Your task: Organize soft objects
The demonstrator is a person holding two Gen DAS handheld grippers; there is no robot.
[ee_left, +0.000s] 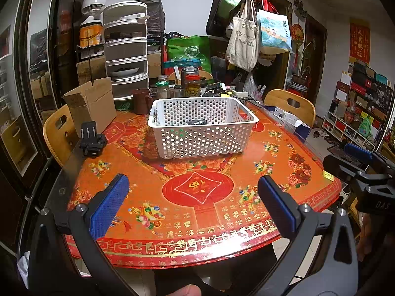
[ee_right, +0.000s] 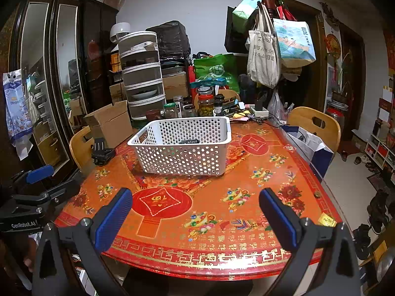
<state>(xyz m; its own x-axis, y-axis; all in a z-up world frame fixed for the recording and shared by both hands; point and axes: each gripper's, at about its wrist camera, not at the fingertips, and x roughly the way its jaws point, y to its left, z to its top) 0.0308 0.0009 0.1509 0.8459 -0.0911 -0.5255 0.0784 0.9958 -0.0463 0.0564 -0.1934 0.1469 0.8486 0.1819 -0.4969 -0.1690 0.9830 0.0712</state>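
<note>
A white perforated basket (ee_left: 201,137) (ee_right: 182,156) stands in the middle of the red patterned table (ee_left: 202,192) (ee_right: 209,197). A dark object (ee_left: 197,122) (ee_right: 189,141) lies inside it; coloured bits show through the holes. My left gripper (ee_left: 191,185) hovers open over the table's near edge, nothing between its blue pads. My right gripper (ee_right: 195,196) is open and empty too, held over the near edge. Each gripper shows at the side of the other's view: the right gripper (ee_left: 358,157), the left gripper (ee_right: 37,175).
A black camera mount (ee_left: 91,138) (ee_right: 101,151) sits at the table's left edge beside an open cardboard box (ee_left: 92,102) (ee_right: 111,123). Jars (ee_left: 192,82) (ee_right: 205,103), a brown mug (ee_left: 141,101) and clutter line the far side. Wooden chairs (ee_left: 291,104) (ee_right: 316,125) flank the table.
</note>
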